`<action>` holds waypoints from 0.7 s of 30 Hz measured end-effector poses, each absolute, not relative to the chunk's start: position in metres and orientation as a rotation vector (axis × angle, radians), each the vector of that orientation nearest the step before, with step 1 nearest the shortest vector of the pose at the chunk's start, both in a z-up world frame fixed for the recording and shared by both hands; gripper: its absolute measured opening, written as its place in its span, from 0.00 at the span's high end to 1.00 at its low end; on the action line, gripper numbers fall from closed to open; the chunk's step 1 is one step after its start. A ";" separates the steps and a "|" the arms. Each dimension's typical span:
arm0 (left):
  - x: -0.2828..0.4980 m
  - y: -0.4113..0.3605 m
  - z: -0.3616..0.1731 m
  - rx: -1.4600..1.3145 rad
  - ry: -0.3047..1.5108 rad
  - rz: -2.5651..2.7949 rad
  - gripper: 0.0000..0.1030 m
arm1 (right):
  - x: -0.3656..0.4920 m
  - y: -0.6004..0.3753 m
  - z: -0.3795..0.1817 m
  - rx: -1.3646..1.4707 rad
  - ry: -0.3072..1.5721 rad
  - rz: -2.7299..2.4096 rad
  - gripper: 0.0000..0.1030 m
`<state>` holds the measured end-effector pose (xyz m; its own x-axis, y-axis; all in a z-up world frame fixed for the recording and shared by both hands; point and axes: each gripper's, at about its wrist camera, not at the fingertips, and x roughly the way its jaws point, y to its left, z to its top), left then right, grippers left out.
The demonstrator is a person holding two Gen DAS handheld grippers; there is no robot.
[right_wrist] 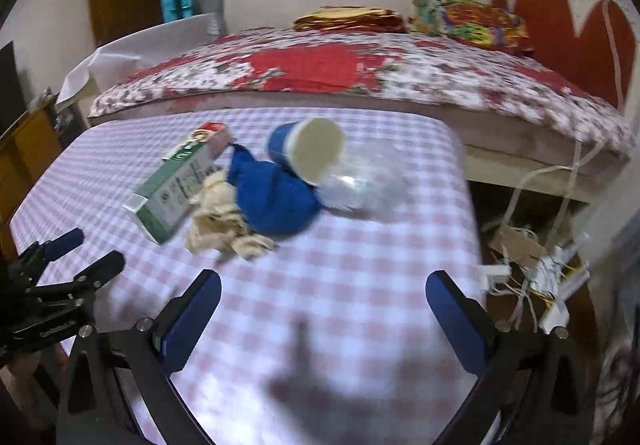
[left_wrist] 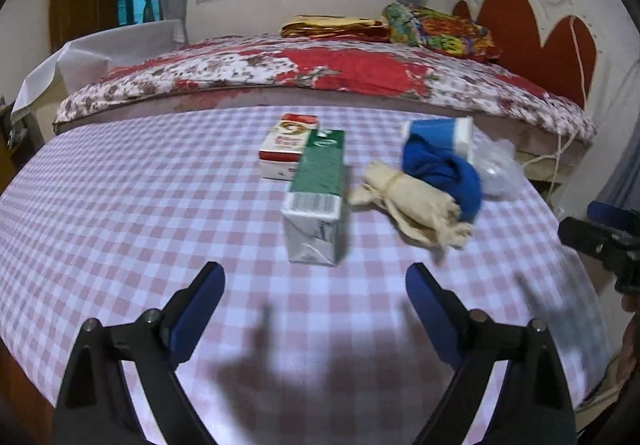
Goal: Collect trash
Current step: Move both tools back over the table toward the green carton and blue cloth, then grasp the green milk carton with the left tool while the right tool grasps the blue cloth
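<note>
Trash lies in a cluster on the pink checked tablecloth (left_wrist: 120, 205). A green-and-white carton (left_wrist: 318, 189) lies on its side, with a red-and-white box (left_wrist: 286, 149) behind it. To the right are a crumpled beige rag (left_wrist: 416, 205), a blue cloth (left_wrist: 440, 169), a tipped blue paper cup (left_wrist: 440, 133) and a clear plastic bag (left_wrist: 496, 169). My left gripper (left_wrist: 316, 273) stands open just short of the carton's near end, holding nothing. My right gripper (right_wrist: 324, 281) is open over bare cloth, short of the blue cloth (right_wrist: 272, 201) and the cup (right_wrist: 308, 145). Each gripper shows at the edge of the other's view.
A bed with a red floral quilt (left_wrist: 320, 73) runs along the table's far edge, with folded blankets (left_wrist: 436, 29) on it. Past the table's right edge, cables and a power strip (right_wrist: 536, 277) lie on the floor. A wooden cabinet (right_wrist: 24, 149) stands at the left.
</note>
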<state>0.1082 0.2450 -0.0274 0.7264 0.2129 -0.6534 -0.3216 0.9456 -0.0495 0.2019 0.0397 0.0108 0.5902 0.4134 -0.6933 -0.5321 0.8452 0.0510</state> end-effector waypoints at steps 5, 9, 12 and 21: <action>0.126 0.258 -0.031 -0.169 0.696 0.293 0.13 | 0.228 0.072 0.002 -0.153 0.779 0.582 0.16; 0.140 0.267 -0.038 -0.175 0.715 0.281 0.16 | 0.247 0.088 -0.006 -0.139 0.795 0.587 0.25; 0.148 0.272 -0.041 -0.188 0.726 0.268 0.20 | 0.258 0.100 -0.015 -0.139 0.820 0.598 0.31; 0.171 0.275 -0.050 -0.199 0.783 0.222 0.42 | 0.284 0.117 -0.035 -0.117 0.887 0.604 0.47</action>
